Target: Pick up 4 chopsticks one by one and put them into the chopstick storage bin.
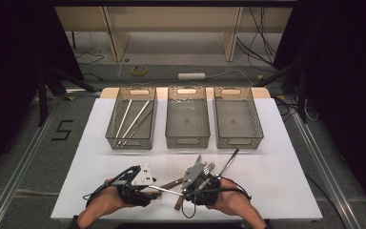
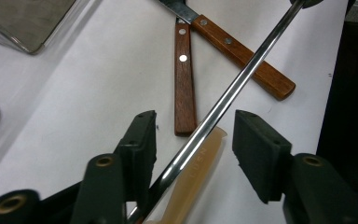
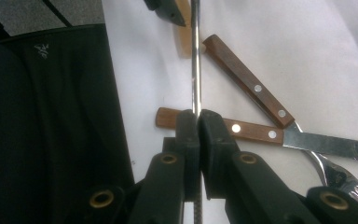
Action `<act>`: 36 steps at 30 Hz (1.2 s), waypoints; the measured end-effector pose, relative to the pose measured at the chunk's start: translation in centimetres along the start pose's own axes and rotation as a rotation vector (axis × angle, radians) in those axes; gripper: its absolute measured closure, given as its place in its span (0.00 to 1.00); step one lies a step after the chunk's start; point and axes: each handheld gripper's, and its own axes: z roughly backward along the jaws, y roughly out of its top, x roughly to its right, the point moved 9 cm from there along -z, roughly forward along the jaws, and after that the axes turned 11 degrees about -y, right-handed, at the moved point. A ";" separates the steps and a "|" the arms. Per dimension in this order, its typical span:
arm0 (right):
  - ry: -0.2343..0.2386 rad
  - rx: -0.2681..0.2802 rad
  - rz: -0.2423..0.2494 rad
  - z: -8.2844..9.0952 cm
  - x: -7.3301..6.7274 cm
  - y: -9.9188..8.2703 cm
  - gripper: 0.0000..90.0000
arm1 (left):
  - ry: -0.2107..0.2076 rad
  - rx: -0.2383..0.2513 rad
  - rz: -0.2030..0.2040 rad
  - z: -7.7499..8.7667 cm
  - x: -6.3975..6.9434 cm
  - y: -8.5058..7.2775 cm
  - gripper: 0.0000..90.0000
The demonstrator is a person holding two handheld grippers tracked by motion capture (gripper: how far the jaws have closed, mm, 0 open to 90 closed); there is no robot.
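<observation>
We hold the steel rod clamped in the right gripper, jaws pressed tight on it. From those jaws its long axis runs toward 12 o'clock in the right gripper view, to the left gripper.

In the left gripper view the rod crosses between the half-open jaws from 7 toward 1 o'clock; one jaw lies against it, the other stands apart. The left gripper is nearer its free end.

Beneath lie two wooden-handled knives and a pale handle embossed with letters, apparently "LUEN".
</observation>
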 end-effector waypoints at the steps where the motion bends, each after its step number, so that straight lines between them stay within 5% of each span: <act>1: 0.004 0.001 0.002 0.0 0.0 0.0 0.97 | 0.000 -0.004 -0.004 0.0 0.0 0.0 0.58; 11: 0.028 -0.001 0.030 0.1 -0.3 -0.1 0.97 | -0.016 -0.031 -0.050 -0.1 0.4 -0.3 0.72; 22: 0.050 0.030 0.092 0.1 0.0 -0.7 0.94 | -0.065 -0.071 -0.152 -0.2 1.6 -0.3 0.84; 27: 0.010 0.061 0.033 0.2 1.3 -0.6 0.78 | -0.087 -0.081 -0.194 -0.4 2.4 -0.1 0.93; 36: -0.067 0.219 -0.139 2.0 3.4 1.0 0.52 | -0.034 -0.053 -0.107 0.3 0.8 -0.3 0.93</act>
